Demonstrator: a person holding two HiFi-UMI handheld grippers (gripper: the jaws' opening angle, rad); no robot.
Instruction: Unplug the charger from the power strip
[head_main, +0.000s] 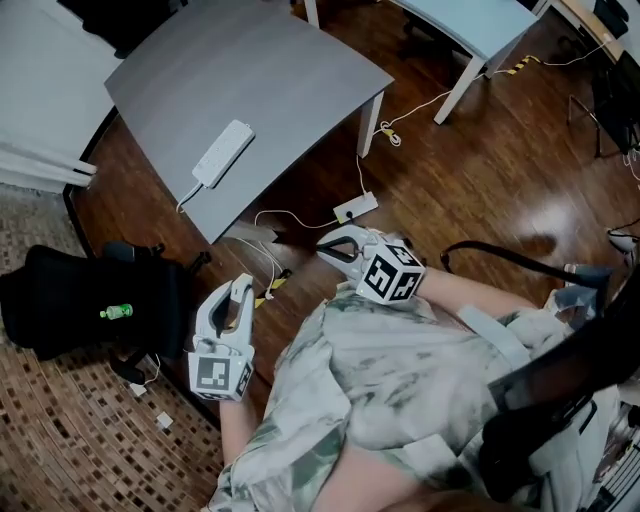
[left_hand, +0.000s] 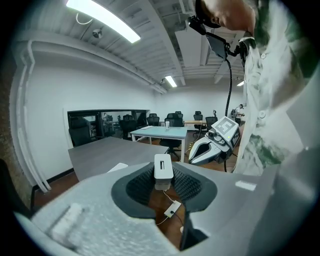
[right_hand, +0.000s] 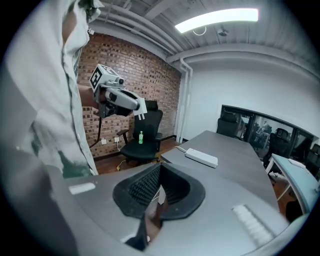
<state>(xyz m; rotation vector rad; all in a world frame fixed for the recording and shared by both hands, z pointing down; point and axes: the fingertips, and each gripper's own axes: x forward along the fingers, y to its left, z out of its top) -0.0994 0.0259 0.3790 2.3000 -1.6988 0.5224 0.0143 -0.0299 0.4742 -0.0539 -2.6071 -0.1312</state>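
Note:
The white power strip (head_main: 222, 153) lies on the grey table (head_main: 290, 70), its cord trailing off the near edge; nothing is plugged into it. It also shows in the right gripper view as the power strip (right_hand: 202, 157). My left gripper (head_main: 236, 296) is held well back from the table, over the floor, and is shut on the white charger (left_hand: 163, 169). From the right gripper view the charger (right_hand: 140, 106) has its prongs sticking out of the left gripper (right_hand: 120, 98). My right gripper (head_main: 328, 246) hovers beside it, shut, with nothing in it.
A small white socket block (head_main: 356, 207) with white cables lies on the wooden floor by the table leg (head_main: 371, 122). A black office chair (head_main: 90, 300) carrying a green bottle (head_main: 116, 312) stands at the left. A pale table (head_main: 480, 25) is at the far right.

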